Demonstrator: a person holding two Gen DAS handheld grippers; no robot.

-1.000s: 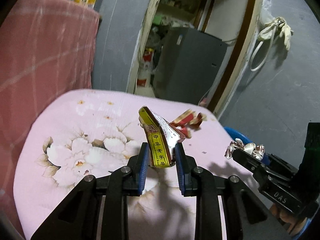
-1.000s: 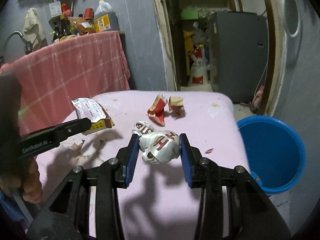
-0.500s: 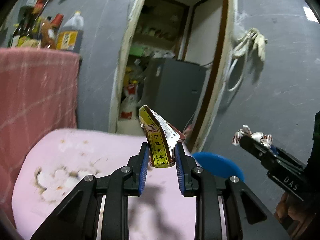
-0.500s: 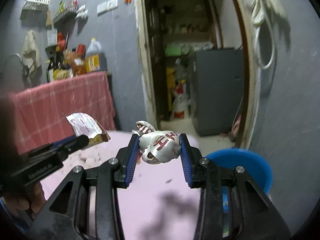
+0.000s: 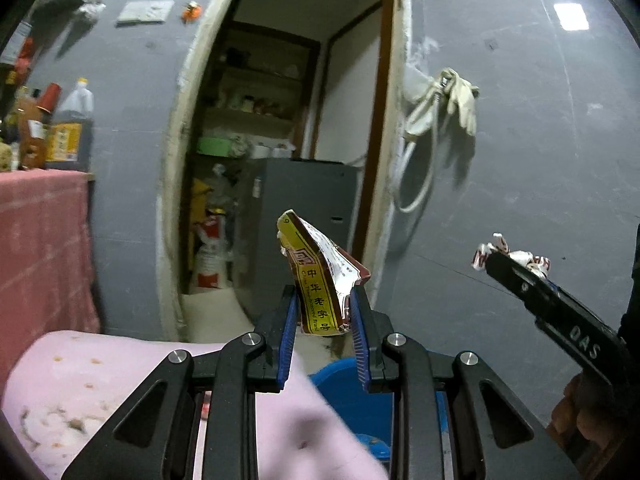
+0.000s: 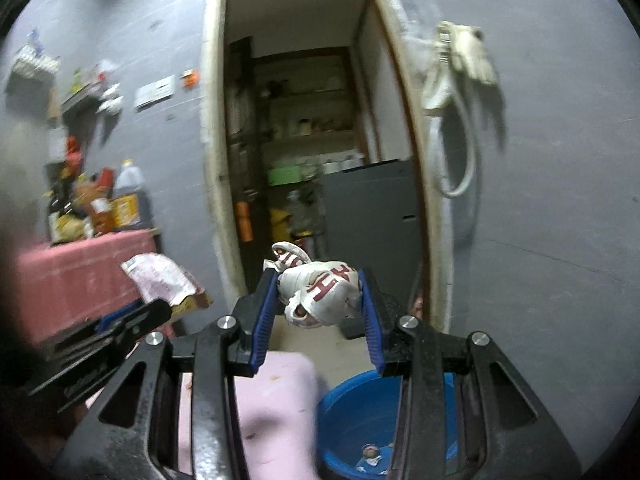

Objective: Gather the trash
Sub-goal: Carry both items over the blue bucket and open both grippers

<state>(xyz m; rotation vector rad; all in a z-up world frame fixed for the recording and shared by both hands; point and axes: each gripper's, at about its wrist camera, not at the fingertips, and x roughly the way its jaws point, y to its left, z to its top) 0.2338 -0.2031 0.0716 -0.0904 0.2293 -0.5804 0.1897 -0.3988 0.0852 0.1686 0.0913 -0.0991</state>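
The left gripper [image 5: 323, 318] is clamping a flattened, glossy yellow wrapper [image 5: 316, 280] between ribbed blue pads. The right gripper [image 6: 320, 300] is pinching a crumpled white-and-red wrapper [image 6: 320, 286]. Below both, a round blue plastic basin [image 6: 360, 412] is sitting beside the pink cloth-covered table [image 5: 100, 376]; beyond, a doorway [image 6: 300, 120] is opening onto shelves.

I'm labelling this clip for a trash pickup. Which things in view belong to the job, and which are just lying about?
Job:
- yellow wrapper, pinched in left gripper
- crumpled white wrapper, pinched in right gripper
- blue basin, scraps inside

Lying about:
- bottles on the red cloth
- gloves hung on the wall
- grey cabinet in the doorway
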